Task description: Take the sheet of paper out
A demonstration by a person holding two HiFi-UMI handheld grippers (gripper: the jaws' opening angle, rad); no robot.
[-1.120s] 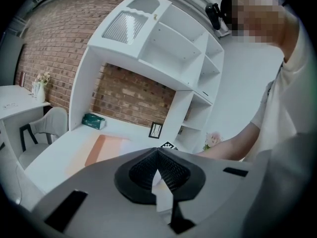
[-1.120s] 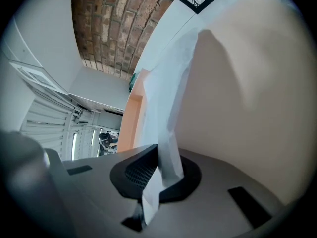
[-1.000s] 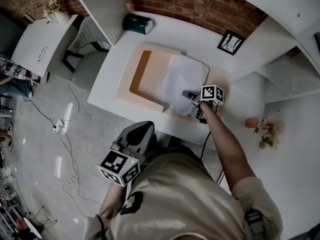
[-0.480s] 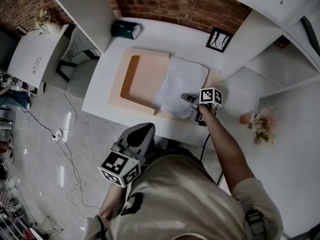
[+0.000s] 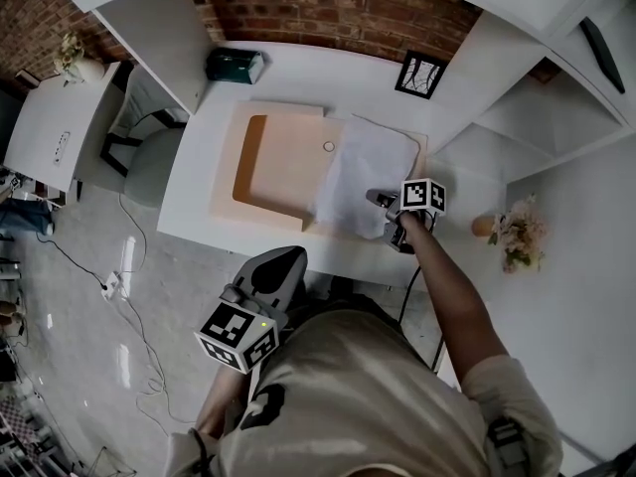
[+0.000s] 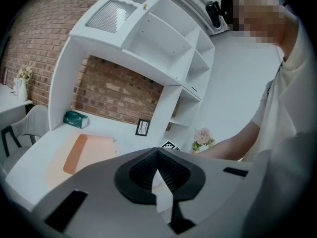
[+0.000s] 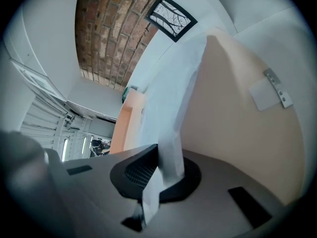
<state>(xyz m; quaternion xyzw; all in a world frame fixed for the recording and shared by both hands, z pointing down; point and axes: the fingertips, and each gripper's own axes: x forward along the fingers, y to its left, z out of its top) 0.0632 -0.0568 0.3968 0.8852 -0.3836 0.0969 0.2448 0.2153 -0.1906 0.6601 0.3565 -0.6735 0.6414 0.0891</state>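
The right gripper [image 5: 382,203] reaches over the near edge of the white desk [image 5: 199,192], and its jaws are pressed together on the near right corner of the sheet of paper [image 5: 364,172]. In the right gripper view the pinch is plain. The white sheet [image 7: 173,98] stands between the two dark pads of that gripper [image 7: 158,156], a short tab of it poking out behind them. The rest sweeps up and away from the jaws in a soft curve.

From above, the sheet spreads leftward and away from the gripper. It lies over the right part of the peach folder [image 5: 288,157], which is open flat in the middle of the desk. The sheet's left edge overlaps the folder's paler inner panel. Whether any of the sheet is tucked under a flap cannot be told. In the right gripper view the folder [image 7: 237,113] lies just right of the lifted sheet.

The left gripper [image 5: 283,264] is held low near the person's body, off the near edge of the desk and well apart from the sheet. In its own view its jaws [image 6: 157,155] meet at the tips with nothing between them.

At the back of the desk stand a green tissue box [image 5: 234,65] and a small picture frame [image 5: 419,75].
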